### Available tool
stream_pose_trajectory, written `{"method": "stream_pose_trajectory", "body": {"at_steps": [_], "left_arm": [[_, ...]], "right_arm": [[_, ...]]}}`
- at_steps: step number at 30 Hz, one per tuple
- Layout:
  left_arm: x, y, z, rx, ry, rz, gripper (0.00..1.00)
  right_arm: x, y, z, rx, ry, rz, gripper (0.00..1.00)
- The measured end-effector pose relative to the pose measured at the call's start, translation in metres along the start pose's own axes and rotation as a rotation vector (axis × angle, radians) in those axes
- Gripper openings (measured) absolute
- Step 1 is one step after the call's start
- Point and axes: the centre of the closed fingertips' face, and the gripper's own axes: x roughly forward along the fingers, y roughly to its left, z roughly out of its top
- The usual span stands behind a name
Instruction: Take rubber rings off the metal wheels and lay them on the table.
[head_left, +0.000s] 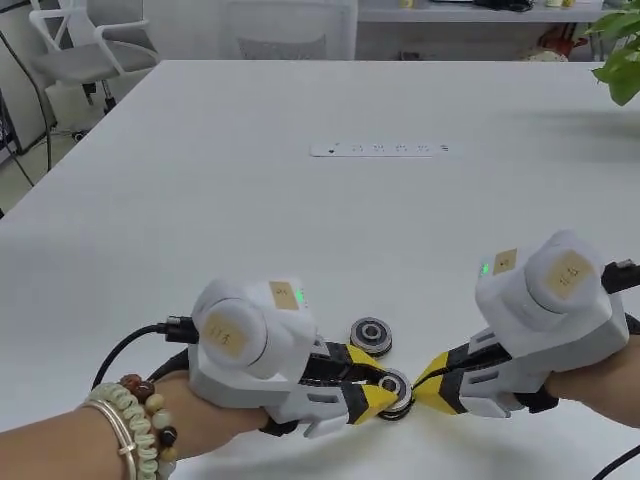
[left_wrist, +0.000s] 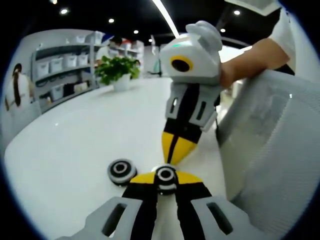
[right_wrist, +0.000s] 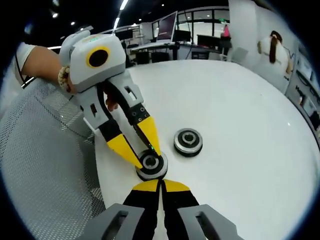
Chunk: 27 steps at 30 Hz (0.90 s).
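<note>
A small metal wheel (head_left: 397, 383) with a black rubber ring sits low over the white table (head_left: 300, 230), and my left gripper (head_left: 385, 390) is shut on it. In the left gripper view the yellow jaws clamp the wheel (left_wrist: 166, 174) from both sides. My right gripper (head_left: 425, 378) points at it from the right, jaws shut, tips touching the wheel's rim (right_wrist: 152, 165). Whether they pinch the ring I cannot tell. A second wheel (head_left: 371, 335) with its black ring lies flat on the table just behind, also seen as the second wheel (right_wrist: 188, 141) in the right gripper view.
A white power strip (head_left: 378, 149) lies farther back at mid-table. A green plant (head_left: 622, 50) stands at the far right edge and an office chair (head_left: 90, 50) beyond the far left corner. A grey mesh chair back (left_wrist: 270, 165) is close to the near table edge.
</note>
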Motion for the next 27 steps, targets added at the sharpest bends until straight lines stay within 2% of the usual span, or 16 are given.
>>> {"method": "stream_pose_trajectory", "body": {"at_steps": [2, 3, 6, 7, 11, 14, 16, 21, 27], "left_arm": [[0.0, 0.0, 0.0, 0.0, 0.0, -0.001, 0.14], [0.0, 0.0, 0.0, 0.001, 0.0, -0.001, 0.14], [0.0, 0.0, 0.0, 0.001, -0.001, 0.0, 0.14], [0.0, 0.0, 0.0, 0.001, -0.001, -0.001, 0.14], [0.0, 0.0, 0.0, 0.002, -0.001, -0.002, 0.14], [0.0, 0.0, 0.0, 0.003, -0.001, -0.003, 0.14], [0.0, -0.001, 0.0, 0.006, -0.001, -0.008, 0.14], [0.0, -0.002, 0.0, 0.008, -0.002, -0.009, 0.14], [0.0, -0.002, 0.0, 0.008, -0.005, -0.01, 0.14]], "right_arm": [[-0.001, 0.0, 0.0, 0.09, 0.0, 0.007, 0.0], [-0.002, 0.0, 0.001, 0.172, -0.002, 0.018, 0.0], [-0.005, -0.002, 0.004, 0.234, -0.043, 0.05, 0.0], [-0.006, -0.001, 0.004, 0.278, -0.056, 0.065, 0.0], [-0.007, -0.001, 0.005, 0.37, -0.069, 0.08, 0.0], [-0.007, 0.0, 0.005, 0.416, -0.074, 0.103, 0.0], [-0.007, 0.001, 0.004, 0.422, -0.069, 0.116, 0.0], [-0.007, 0.004, 0.004, 0.511, -0.067, 0.127, 0.0], [-0.009, 0.008, 0.006, 0.568, -0.083, 0.14, 0.0]]}}
